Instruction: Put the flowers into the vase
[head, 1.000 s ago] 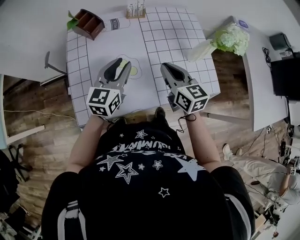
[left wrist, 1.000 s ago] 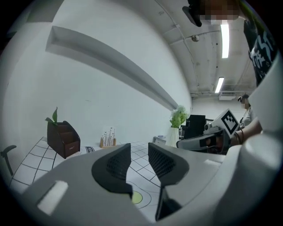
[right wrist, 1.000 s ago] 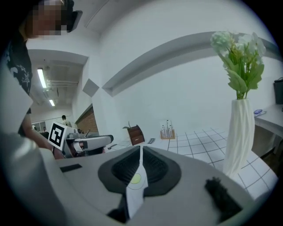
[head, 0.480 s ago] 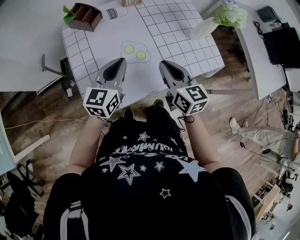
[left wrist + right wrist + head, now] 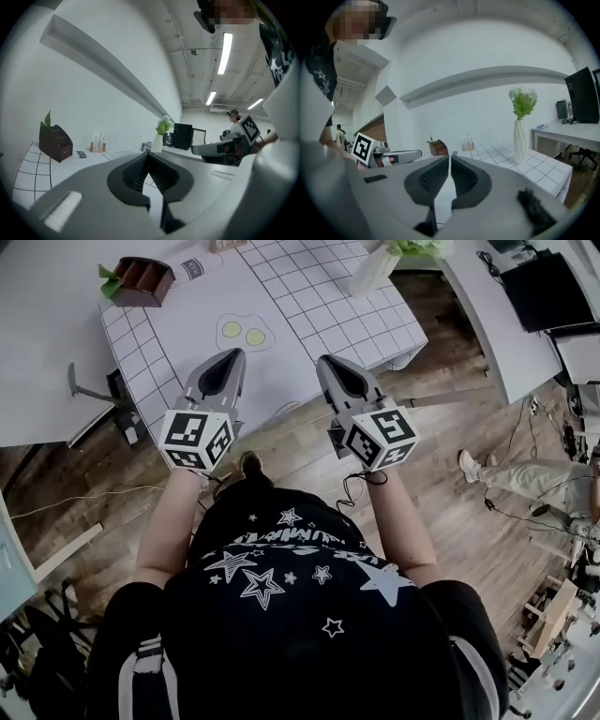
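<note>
Wrap-up stage, by the look of it. On the left, grey left gripper (image 5: 228, 354) pinched fully closed, empty, at the near edge of the white gridded tabletop (image 5: 309, 298). Beside it, grey right gripper (image 5: 325, 362) down to a thin slit, gripping nothing. Far right, green-white flowers (image 5: 522, 101) apparently already standing in the tall white ribbed vase (image 5: 519, 140), well clear of both. Next, probably just a check that the stems sit steady.

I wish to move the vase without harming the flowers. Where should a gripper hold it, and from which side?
Probably take the vase at the middle of its white body, coming level from the near side. It stands upright, tall and slim, so jaws can close across it; the flowers fill its mouth, so from above there is nothing to hold.
</note>
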Motion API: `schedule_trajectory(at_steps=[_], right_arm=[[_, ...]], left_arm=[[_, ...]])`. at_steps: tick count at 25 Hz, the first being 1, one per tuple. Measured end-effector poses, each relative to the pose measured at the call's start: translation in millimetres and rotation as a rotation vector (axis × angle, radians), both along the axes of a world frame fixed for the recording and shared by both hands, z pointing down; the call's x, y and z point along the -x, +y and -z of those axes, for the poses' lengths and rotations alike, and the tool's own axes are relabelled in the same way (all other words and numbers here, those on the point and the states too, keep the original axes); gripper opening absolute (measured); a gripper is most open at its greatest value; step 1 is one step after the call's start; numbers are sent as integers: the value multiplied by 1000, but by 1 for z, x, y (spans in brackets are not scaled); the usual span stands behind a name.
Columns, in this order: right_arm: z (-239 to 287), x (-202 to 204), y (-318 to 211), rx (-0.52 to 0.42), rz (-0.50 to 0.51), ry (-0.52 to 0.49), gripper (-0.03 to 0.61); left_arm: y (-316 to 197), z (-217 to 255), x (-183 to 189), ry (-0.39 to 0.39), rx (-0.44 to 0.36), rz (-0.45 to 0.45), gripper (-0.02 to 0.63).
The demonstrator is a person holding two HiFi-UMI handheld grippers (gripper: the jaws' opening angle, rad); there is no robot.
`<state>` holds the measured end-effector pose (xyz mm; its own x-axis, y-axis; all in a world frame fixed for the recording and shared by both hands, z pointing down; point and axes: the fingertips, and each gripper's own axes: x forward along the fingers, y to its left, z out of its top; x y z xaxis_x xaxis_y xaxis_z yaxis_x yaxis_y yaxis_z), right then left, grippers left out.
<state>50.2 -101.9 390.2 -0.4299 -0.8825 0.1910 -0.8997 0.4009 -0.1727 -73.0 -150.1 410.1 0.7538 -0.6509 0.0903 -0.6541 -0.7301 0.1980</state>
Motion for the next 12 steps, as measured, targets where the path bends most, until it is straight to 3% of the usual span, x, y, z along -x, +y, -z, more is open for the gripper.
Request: schedule_trajectory(at_steps=[7, 12], right_arm=[[5, -14, 56, 3, -24, 11, 17], [15, -19, 86, -17, -39, 15, 14]], left_arm=[[60, 16, -26, -49, -34, -70, 9], [92, 29, -26, -53, -57, -64, 9]])
